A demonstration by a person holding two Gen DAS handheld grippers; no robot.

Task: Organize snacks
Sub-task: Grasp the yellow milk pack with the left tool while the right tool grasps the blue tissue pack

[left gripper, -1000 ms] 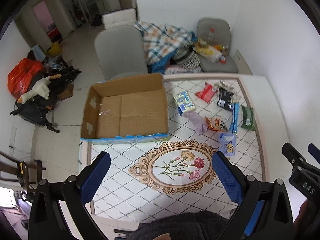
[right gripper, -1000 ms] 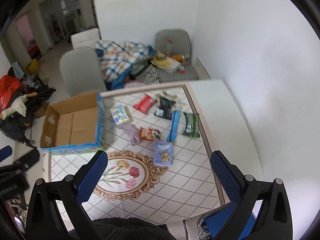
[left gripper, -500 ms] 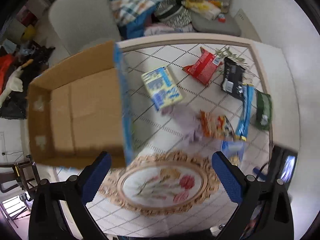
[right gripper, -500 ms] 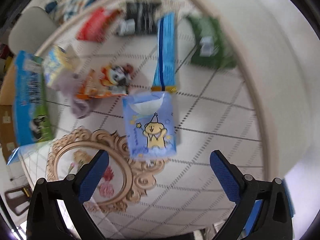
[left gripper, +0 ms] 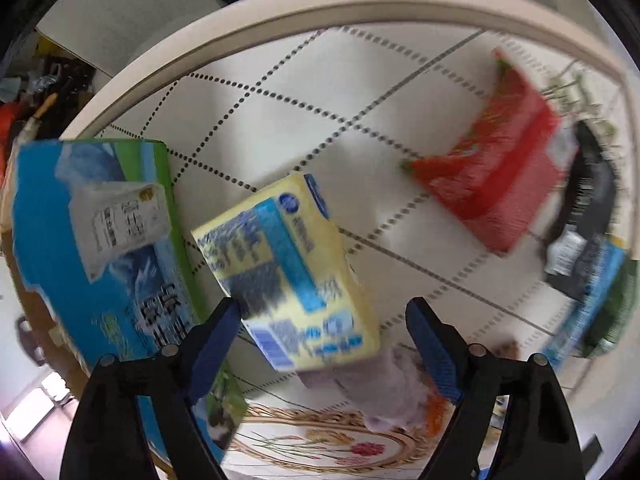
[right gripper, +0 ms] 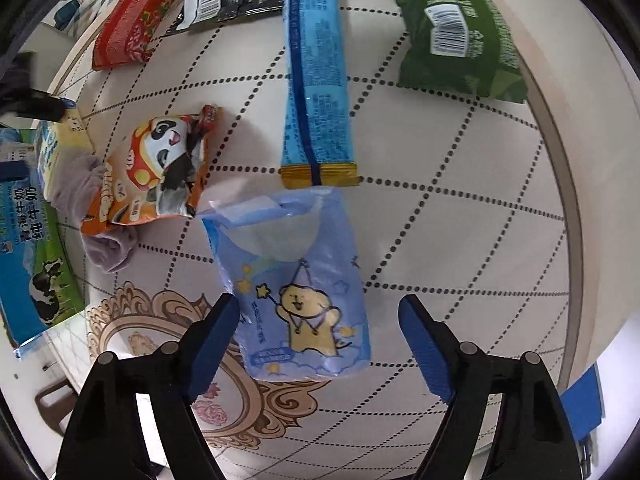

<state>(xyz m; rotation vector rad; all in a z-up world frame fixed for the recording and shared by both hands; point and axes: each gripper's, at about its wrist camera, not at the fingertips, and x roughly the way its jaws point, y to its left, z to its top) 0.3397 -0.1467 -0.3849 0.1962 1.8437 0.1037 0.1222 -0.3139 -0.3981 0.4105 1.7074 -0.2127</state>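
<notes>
Two grippers, both with jaws spread and empty. Left gripper [left gripper: 326, 340] hangs over the yellow pack [left gripper: 288, 276], which lies on the surface [left gripper: 304, 120] just right of the box [left gripper: 100, 248]; box interior not visible. Right gripper [right gripper: 320, 340] straddles the blue pouch [right gripper: 296, 280], untouched. Farther off: blue tube [right gripper: 316, 80], green bag [right gripper: 456, 32], red bag [right gripper: 132, 20], panda bag [right gripper: 156, 168].

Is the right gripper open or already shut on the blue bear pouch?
Open. The right gripper has its blue fingers spread to either side of the blue bear pouch, which lies flat on the table.
</notes>
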